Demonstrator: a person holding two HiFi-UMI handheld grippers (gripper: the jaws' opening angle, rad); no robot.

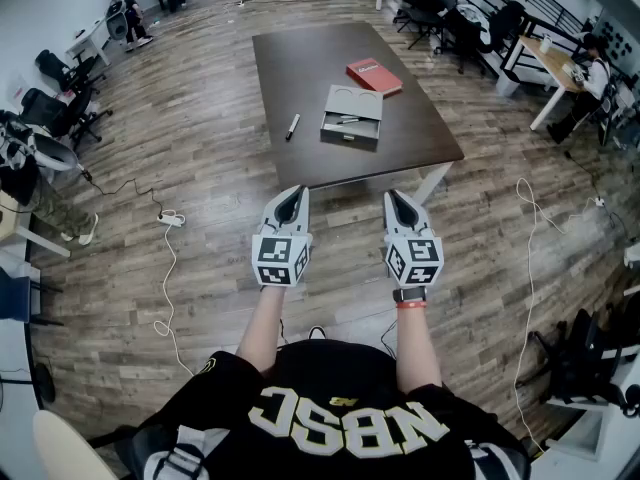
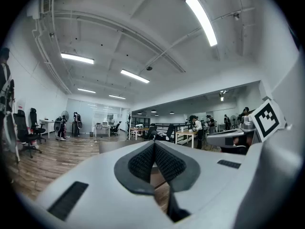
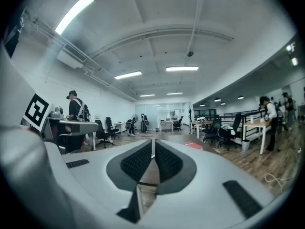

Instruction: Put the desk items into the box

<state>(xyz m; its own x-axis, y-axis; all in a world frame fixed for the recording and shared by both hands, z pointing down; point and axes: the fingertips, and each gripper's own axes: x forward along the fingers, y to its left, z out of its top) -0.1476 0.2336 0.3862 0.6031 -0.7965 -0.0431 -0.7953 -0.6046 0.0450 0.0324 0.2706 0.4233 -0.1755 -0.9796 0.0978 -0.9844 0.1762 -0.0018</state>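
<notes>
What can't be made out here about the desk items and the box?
- Box, head view: too small to identify the thin dark things inside.
- Pen, head view: too small to tell type or cap.
- Red book: cover print too small in the head view; only a sliver shows beyond the right gripper in its view.
- Left gripper view: the left gripper fills the lower frame; no desk item shows.
</notes>
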